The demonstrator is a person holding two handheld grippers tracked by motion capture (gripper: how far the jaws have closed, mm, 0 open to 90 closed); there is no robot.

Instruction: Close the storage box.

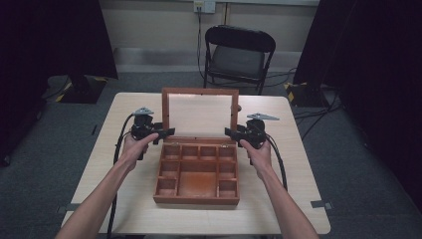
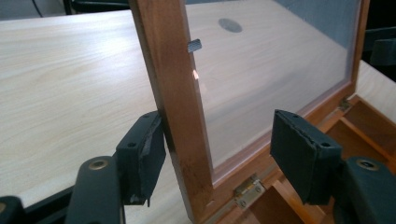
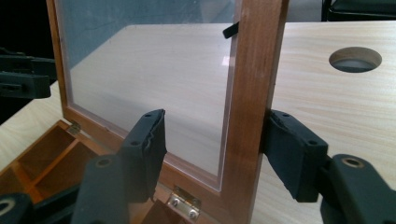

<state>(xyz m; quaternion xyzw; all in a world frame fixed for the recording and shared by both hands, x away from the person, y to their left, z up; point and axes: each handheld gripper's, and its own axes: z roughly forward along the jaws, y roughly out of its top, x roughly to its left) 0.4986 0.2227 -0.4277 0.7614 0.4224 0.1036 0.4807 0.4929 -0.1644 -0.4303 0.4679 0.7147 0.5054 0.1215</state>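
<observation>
box (image 1: 196,186) sits mid-desk (image 1: 124,114), reddish-brown wood, lid (image 1: 200,115) standing upright at the far edge. lid is a wooden frame around a clear pane (image 2: 261,70); desk grain shows straight through it. inside: small square compartments along the back and both sides, one larger bay in the centre, all empty as far as the high view resolves. two small brass hinges (image 2: 247,189) join lid to box.

left gripper (image 1: 161,133) straddles the lid's left stile, jaws apart; in the left gripper view the outer pad (image 2: 142,158) is touching or just beside the wood, the inner pad well apart from it, in front of the pane. right gripper (image 1: 234,133) mirrors that on the right stile: outer pad (image 3: 292,149) against or just beside the frame, inner pad off it, jaws wide. real contact on either side is hard to call. neither clamps the frame.

small dark tab (image 3: 230,30) on the pane edge near the top, too small to identify. round hole (image 3: 355,59) in the pale wood-grain desk. both gripper views cut off the lid top and most of the box. black folding chair (image 1: 239,55) beyond the desk, grey carpet, dark curtains at the sides.
</observation>
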